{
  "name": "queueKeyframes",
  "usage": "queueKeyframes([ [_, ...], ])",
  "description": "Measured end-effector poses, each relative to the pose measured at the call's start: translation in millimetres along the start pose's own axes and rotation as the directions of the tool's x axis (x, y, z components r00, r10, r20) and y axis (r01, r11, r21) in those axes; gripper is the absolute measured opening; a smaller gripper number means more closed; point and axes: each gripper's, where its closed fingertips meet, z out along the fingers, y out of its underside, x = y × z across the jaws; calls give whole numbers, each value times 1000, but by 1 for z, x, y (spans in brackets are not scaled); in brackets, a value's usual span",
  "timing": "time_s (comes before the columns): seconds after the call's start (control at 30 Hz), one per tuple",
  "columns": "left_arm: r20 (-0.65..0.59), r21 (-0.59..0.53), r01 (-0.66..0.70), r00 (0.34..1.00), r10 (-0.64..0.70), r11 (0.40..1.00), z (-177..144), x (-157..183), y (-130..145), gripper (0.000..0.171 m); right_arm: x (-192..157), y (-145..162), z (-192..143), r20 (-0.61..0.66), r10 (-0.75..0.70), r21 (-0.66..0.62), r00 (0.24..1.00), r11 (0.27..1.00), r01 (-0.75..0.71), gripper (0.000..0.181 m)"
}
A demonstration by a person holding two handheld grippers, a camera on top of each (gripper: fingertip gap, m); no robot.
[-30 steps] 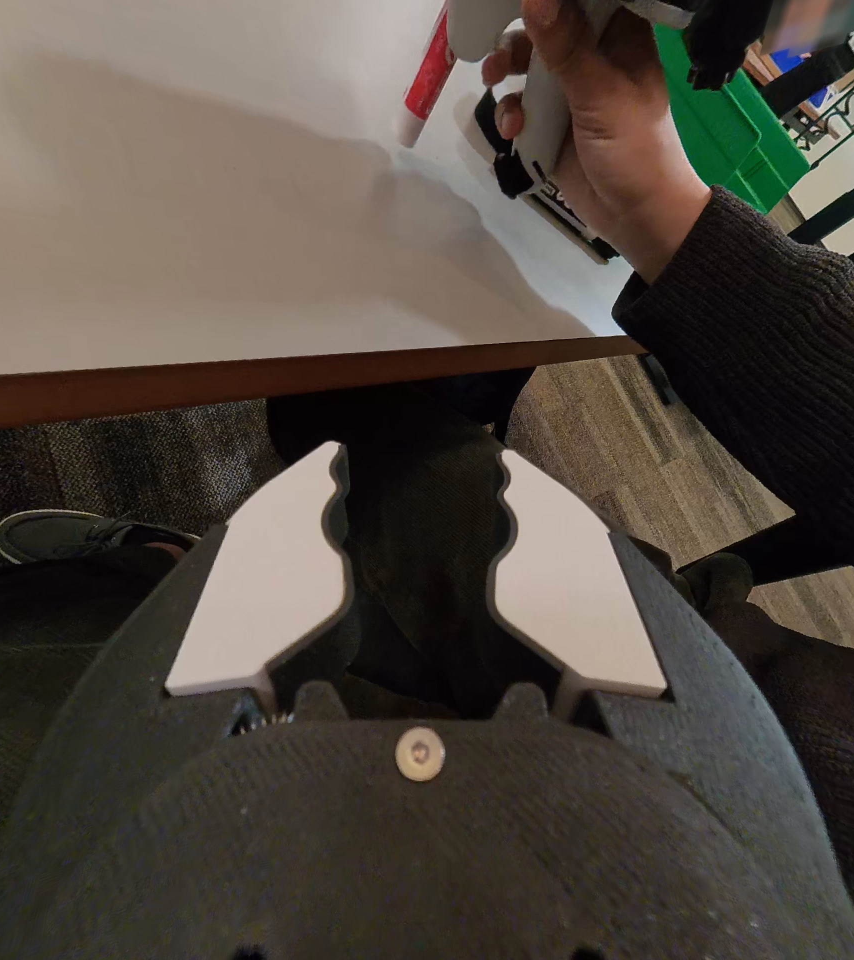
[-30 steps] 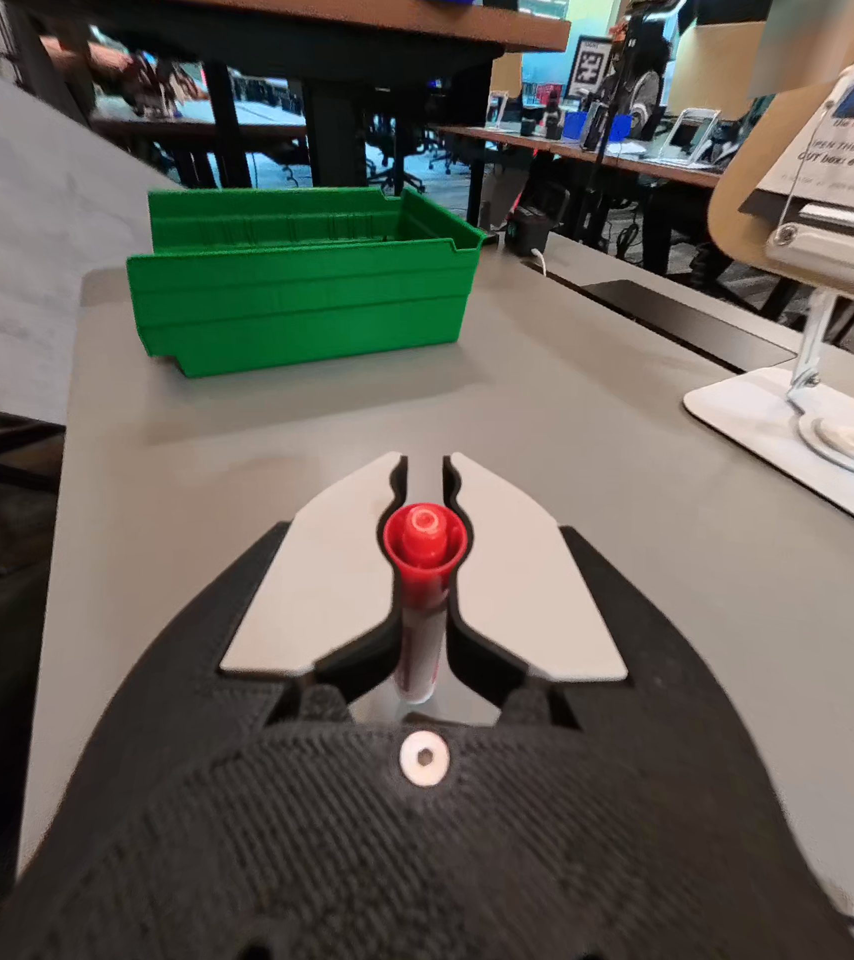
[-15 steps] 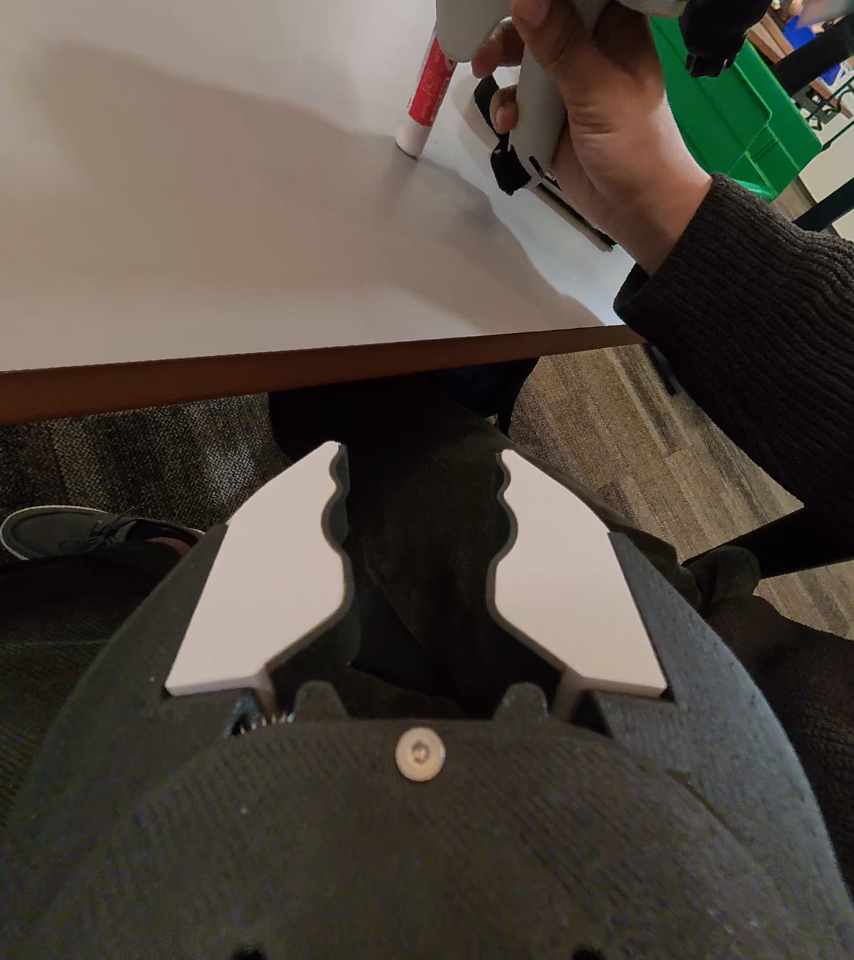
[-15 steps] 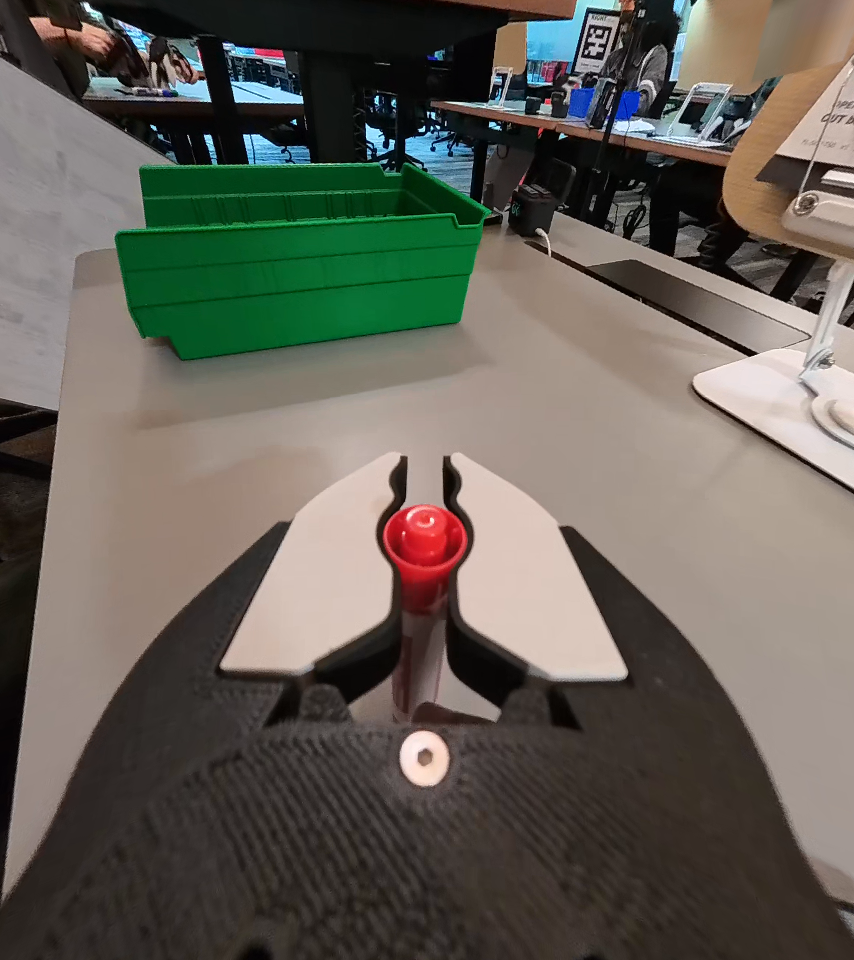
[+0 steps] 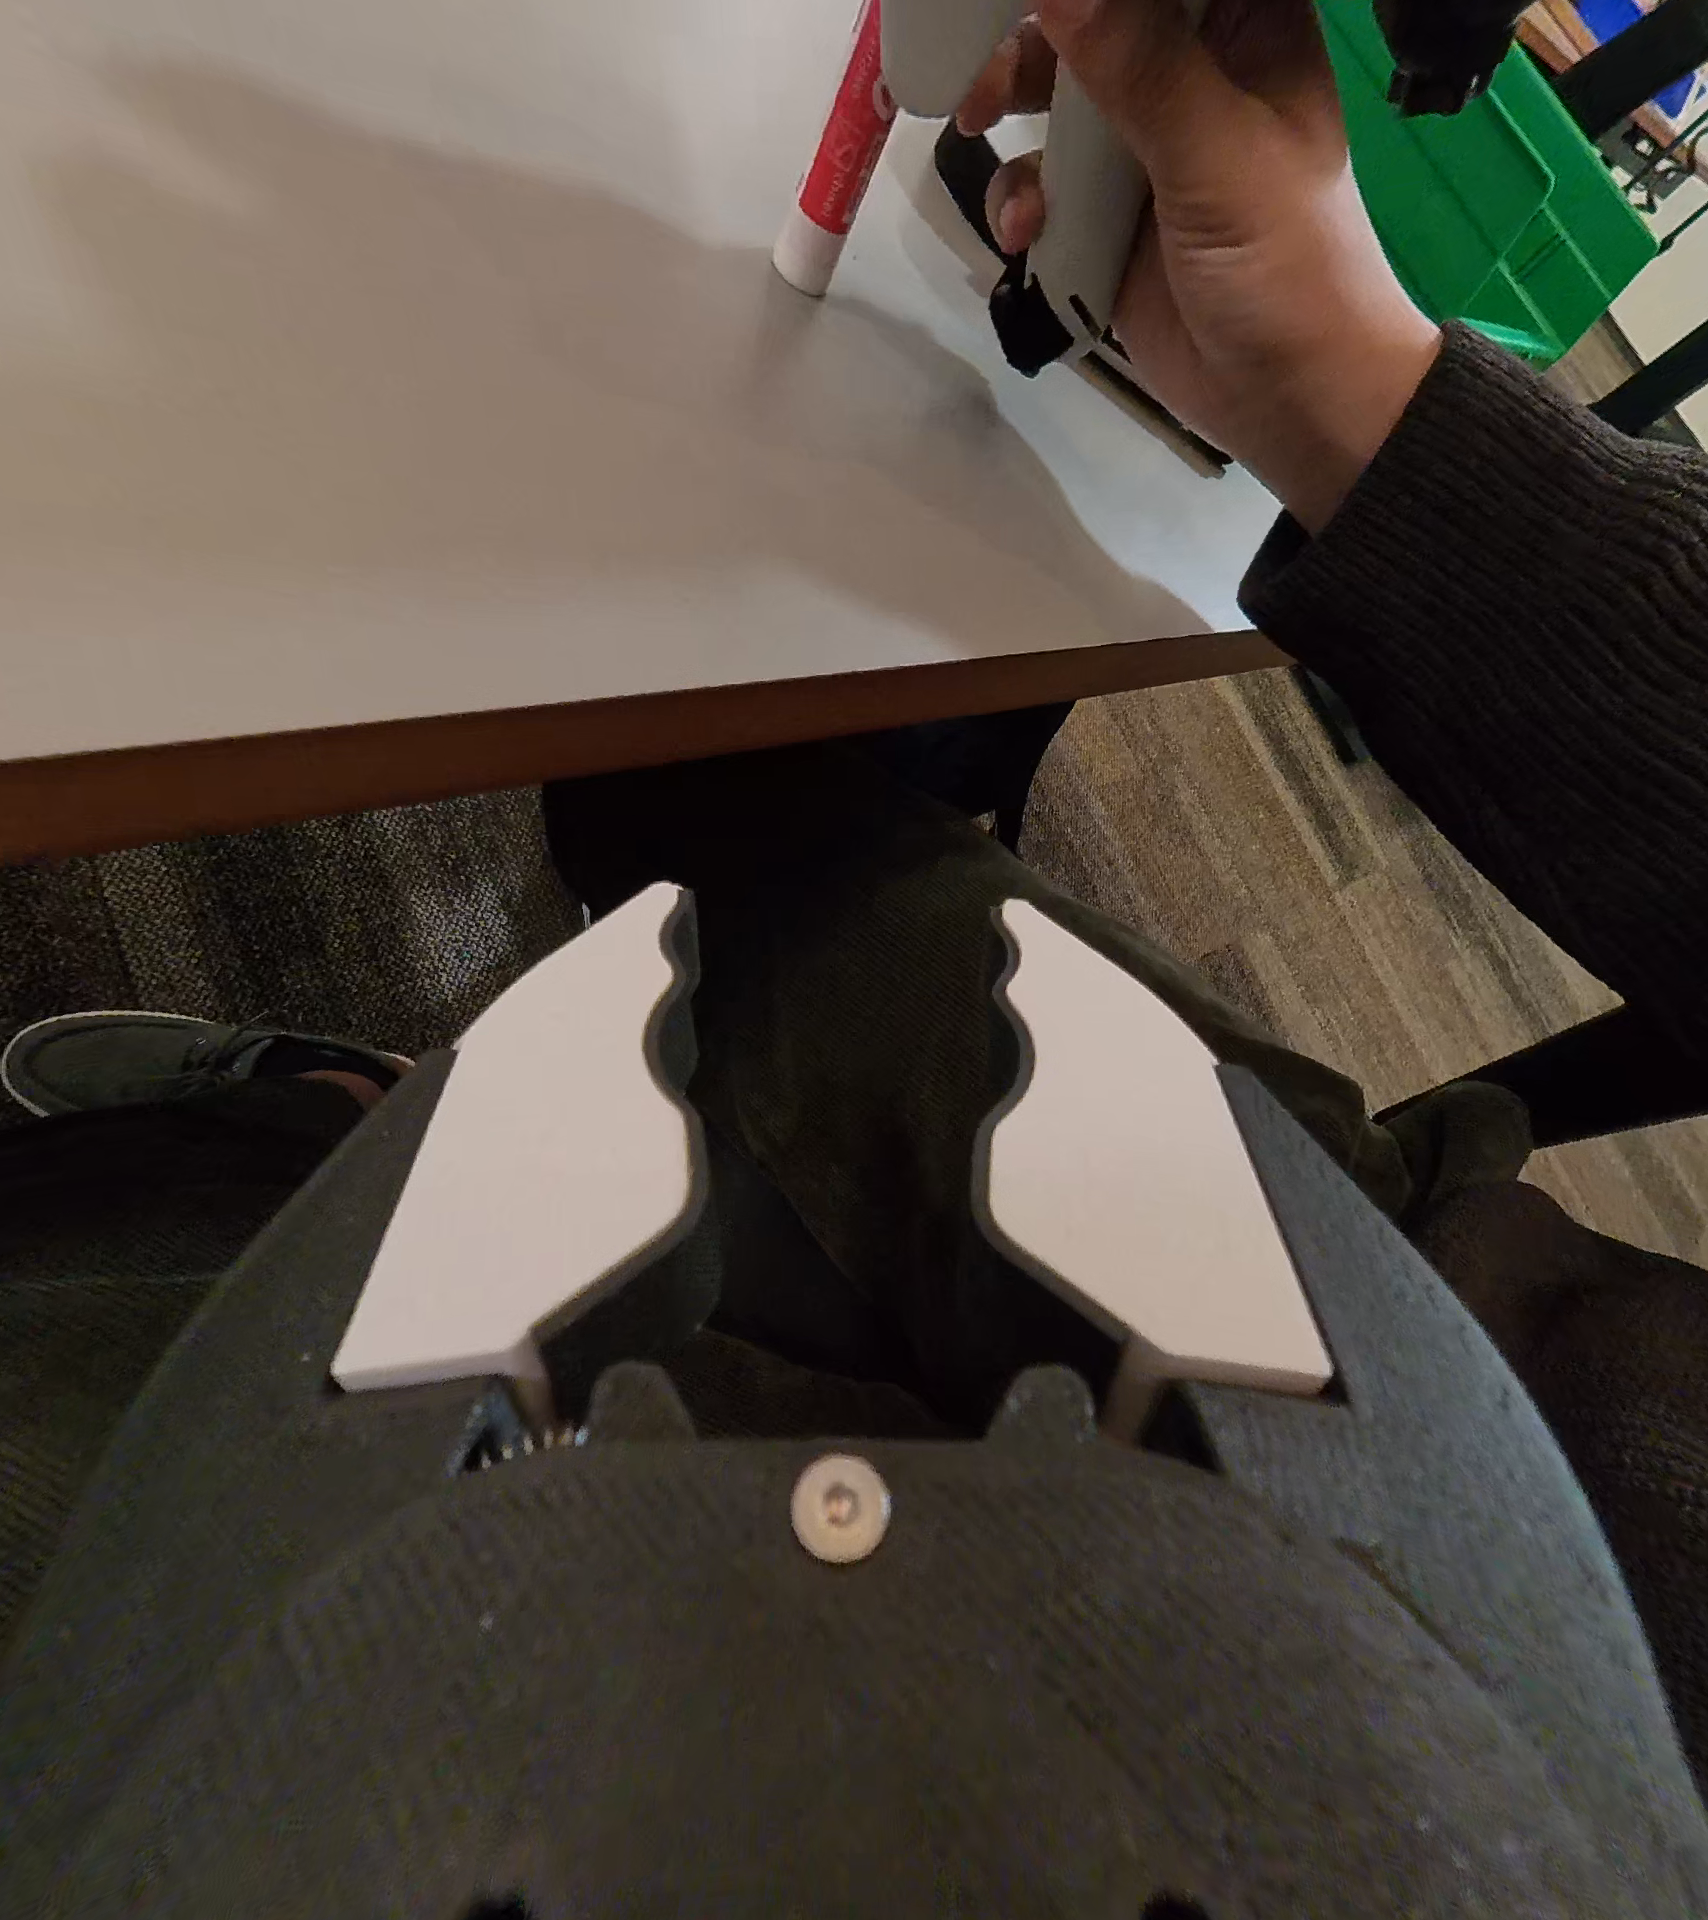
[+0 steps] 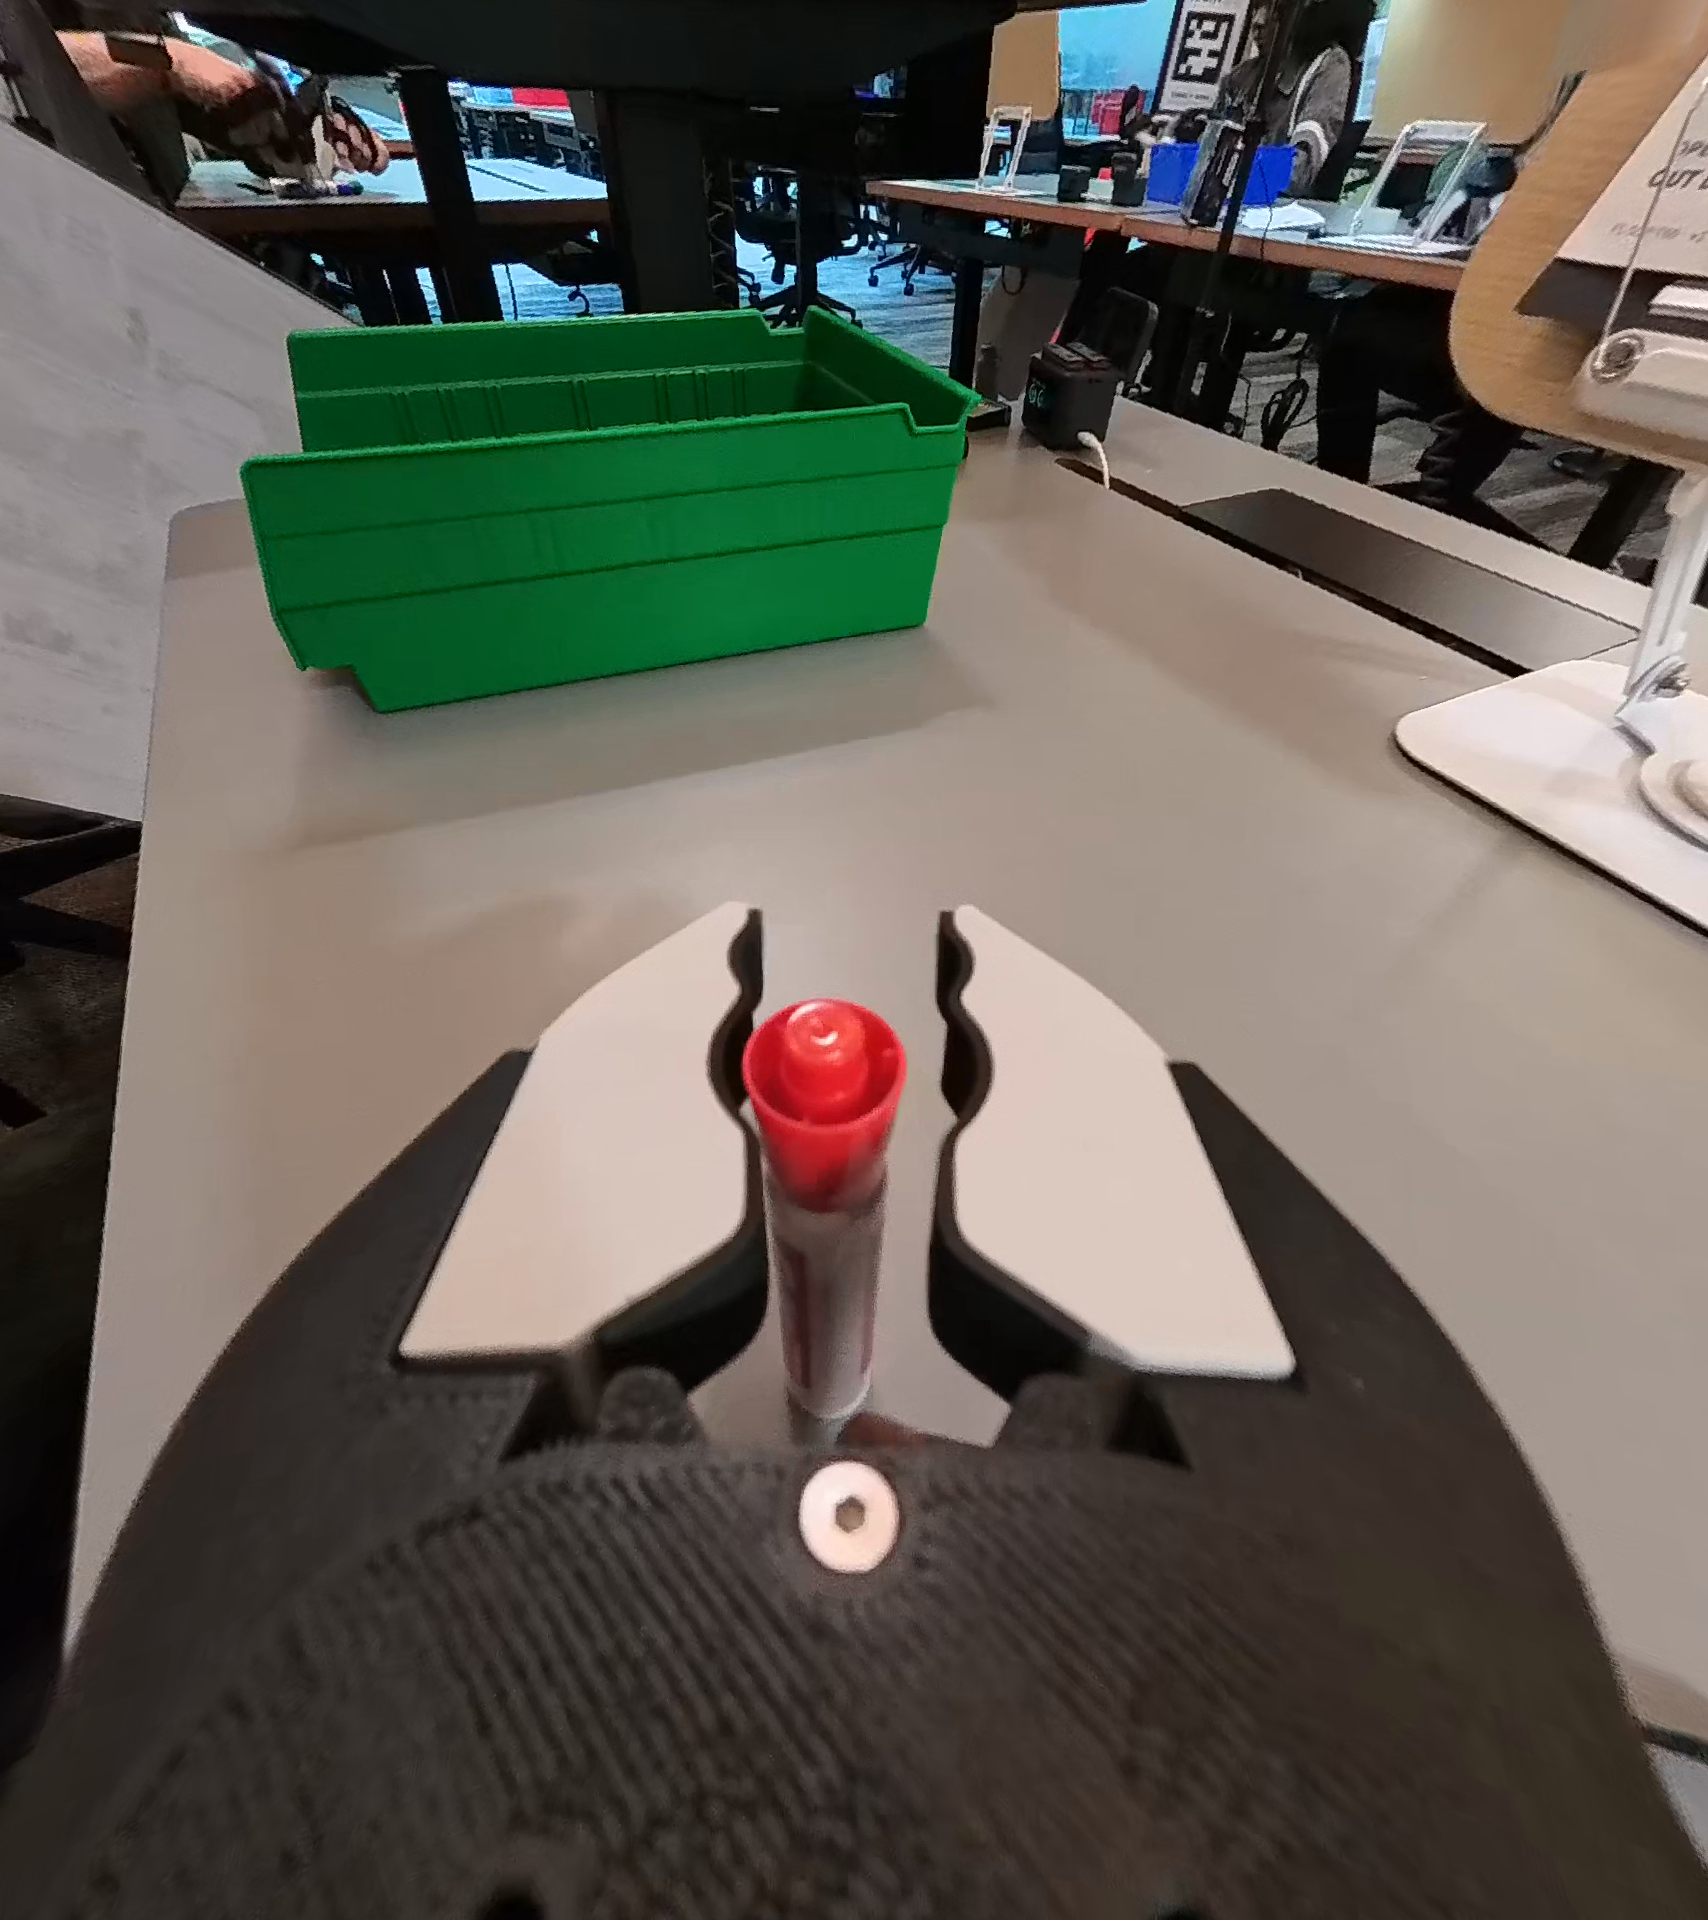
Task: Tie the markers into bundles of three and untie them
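Observation:
A red-capped marker [image 6: 822,1153] stands upright on the grey table [image 6: 1089,831] between the fingers of my right gripper [image 6: 845,920]. The jaws are spread wider than the marker and do not press it. In the left wrist view the same marker [image 5: 837,156] stands with its white end on the tabletop, under the hand [image 5: 1214,218] that holds the right gripper. My left gripper [image 5: 837,914] is open and empty, held below the table's front edge over the person's lap.
A green bin [image 6: 611,509] stands at the back left of the table; it also shows in the left wrist view [image 5: 1452,177]. A white stand base [image 6: 1598,769] with a clipboard sits at the right. The brown table edge [image 5: 559,727] crosses the left view; a shoe [image 5: 164,1060] rests on carpet. Across from one pair of fingers to the other is roughly 25 cm.
The right gripper lowered the marker until it stood on the table, then opened its jaws and let go. The left gripper has not moved.

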Motion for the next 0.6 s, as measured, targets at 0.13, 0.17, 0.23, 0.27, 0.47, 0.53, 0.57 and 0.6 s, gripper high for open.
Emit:
queueKeyframes([
  [0.13, -6, -6, -6, 1000, 6, 1000, 1, 2, 0, 54, 1, -4, -5, 6, 11, 15, 1000, 1000, -11, 38],
  [0.17, -7, -6, -8, 1000, 8, 1000, 2, 2, 0, 54, 1, -6, -7, 8, 14, 22, 1000, 1000, -14, 39],
  [0.23, -10, -6, -12, 1000, 12, 1000, 2, 3, -1, 54, 1, -10, -11, 10, 17, 35, 1000, 999, -17, 43],
  [0.27, -12, -7, -13, 1000, 13, 1000, 2, 4, -1, 54, 2, -13, -15, 9, 18, 41, 1000, 999, -19, 45],
  [0.47, -46, -3, -19, 999, 19, 1000, 6, 11, -7, 54, 5, -30, -42, 31, 52, 105, 998, 993, -55, 54],
  [0.53, -64, -7, -29, 998, 28, 1000, 10, 15, -9, 53, 10, -30, -53, 9, 60, 114, 998, 992, -61, 54],
  [0.57, -75, -11, -35, 997, 34, 999, 12, 17, -11, 53, 14, -29, -59, -8, 58, 112, 998, 992, -56, 54],
  [0.6, -87, -16, -42, 995, 40, 999, 15, 20, -12, 53, 18, -26, -65, -28, 53, 106, 998, 993, -50, 54],
])
